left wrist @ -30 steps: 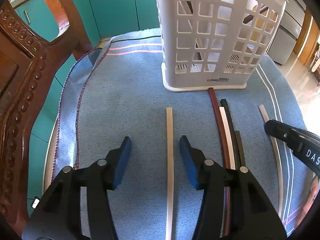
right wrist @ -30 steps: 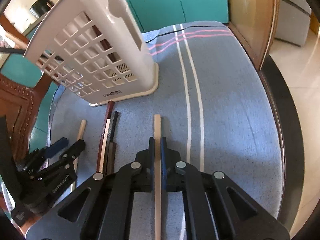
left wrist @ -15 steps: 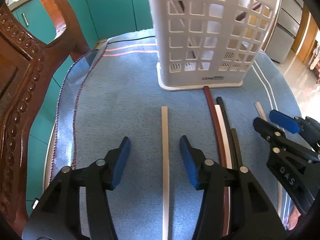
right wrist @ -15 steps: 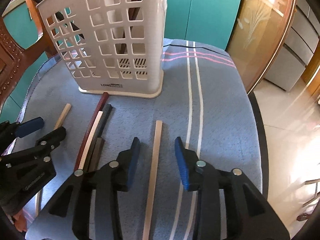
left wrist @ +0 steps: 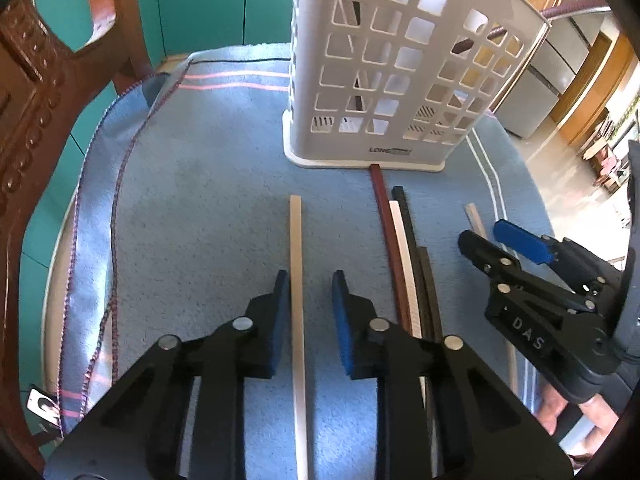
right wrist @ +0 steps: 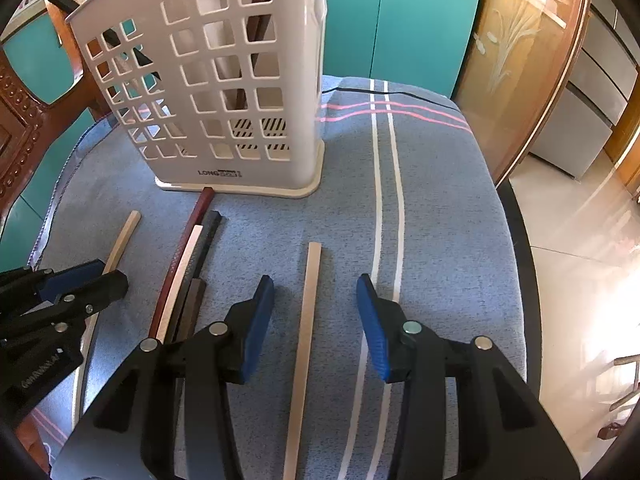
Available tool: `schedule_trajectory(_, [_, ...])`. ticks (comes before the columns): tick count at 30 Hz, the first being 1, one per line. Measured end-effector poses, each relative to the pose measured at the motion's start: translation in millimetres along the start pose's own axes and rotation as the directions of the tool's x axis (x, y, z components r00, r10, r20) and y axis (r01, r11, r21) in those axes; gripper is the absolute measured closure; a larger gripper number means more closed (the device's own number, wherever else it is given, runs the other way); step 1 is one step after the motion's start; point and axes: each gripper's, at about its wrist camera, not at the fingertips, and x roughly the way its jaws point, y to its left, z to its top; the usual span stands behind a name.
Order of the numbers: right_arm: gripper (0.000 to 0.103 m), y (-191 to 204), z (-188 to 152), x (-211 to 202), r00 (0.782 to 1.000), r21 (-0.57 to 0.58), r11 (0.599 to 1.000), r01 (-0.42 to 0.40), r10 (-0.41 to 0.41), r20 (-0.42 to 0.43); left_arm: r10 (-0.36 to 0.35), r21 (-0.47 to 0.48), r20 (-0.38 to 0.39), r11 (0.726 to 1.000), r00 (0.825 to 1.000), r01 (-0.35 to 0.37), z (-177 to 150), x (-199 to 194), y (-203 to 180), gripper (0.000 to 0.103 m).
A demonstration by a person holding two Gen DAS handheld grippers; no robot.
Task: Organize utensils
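A white lattice utensil basket [left wrist: 392, 76] stands on the blue cloth; it also shows in the right wrist view [right wrist: 224, 92], with dark sticks inside. My left gripper [left wrist: 308, 284] is open, its jaws narrowed around a pale chopstick [left wrist: 296, 248] lying on the cloth. My right gripper [right wrist: 316, 300] is wide open over another pale chopstick [right wrist: 308, 308] lying flat between its jaws. A bundle of dark red, white and black chopsticks [left wrist: 400, 248] lies between the two grippers and also shows in the right wrist view [right wrist: 188, 264].
A carved wooden chair [left wrist: 36, 128] stands at the left. The blue striped cloth [right wrist: 432, 208] covers a round table; its edge drops off at the right. Teal cabinets [right wrist: 400, 24] stand behind.
My right gripper has let go of its pale chopstick and opened wide. My left gripper's jaws have closed in around the other pale chopstick.
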Motion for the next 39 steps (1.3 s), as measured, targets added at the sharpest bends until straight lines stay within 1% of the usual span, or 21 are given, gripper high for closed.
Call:
schedule_trajectory(2, [0.060, 0, 0, 0, 1.000, 0.000, 1.000, -0.001, 0.001, 0.000, -0.001, -0.002, -0.001, 1.000, 1.000, 0.001, -1, -1, 2, 0.081])
schedule_trajectory(5, [0.060, 1, 0, 0, 1.000, -0.001, 1.000, 0.000, 0.000, 0.000, 0.025, 0.012, 0.005, 1.000, 1.000, -0.025, 0, 0, 3, 0.081])
schedule_trajectory(12, [0.060, 6, -4, -2, 1.000, -0.015, 1.000, 0.003, -0.003, 0.005, 0.112, 0.070, 0.030, 0.991, 0.993, -0.114, 0, 2, -13, 0.080])
schedule_trajectory(14, [0.060, 7, -5, -3, 1.000, -0.015, 1.000, 0.002, -0.002, 0.005, 0.127, 0.074, 0.034, 0.989, 0.991, -0.129, 0, 2, -14, 0.076])
schedule_trajectory(16, [0.060, 7, -6, -3, 1.000, -0.017, 1.000, 0.001, -0.001, 0.006, 0.145, 0.073, 0.038, 0.986, 0.989, -0.147, 0, 3, -13, 0.066])
schedule_trajectory(17, [0.060, 8, -7, -3, 1.000, -0.017, 1.000, 0.001, -0.001, 0.006, 0.152, 0.069, 0.039, 0.986, 0.988, -0.154, 1, 3, -12, 0.065])
schedule_trajectory(23, [0.060, 8, -6, -3, 1.000, -0.020, 1.000, 0.002, -0.002, 0.007, 0.152, 0.076, 0.043, 0.985, 0.987, -0.155, 3, 6, -12, 0.065])
schedule_trajectory(25, [0.060, 7, -7, -3, 1.000, -0.023, 1.000, 0.001, -0.001, 0.008, 0.144, 0.078, 0.042, 0.986, 0.989, -0.147, 4, 7, -12, 0.069])
schedule_trajectory(28, [0.060, 7, -7, -4, 1.000, -0.024, 1.000, 0.000, 0.001, 0.008, 0.148, 0.087, 0.045, 0.985, 0.988, -0.152, 1, 6, -19, 0.070])
schedule_trajectory(39, [0.060, 8, -6, -3, 1.000, -0.022, 1.000, 0.000, 0.001, 0.008, 0.145, 0.081, 0.043, 0.986, 0.989, -0.148, 0, 7, -23, 0.070])
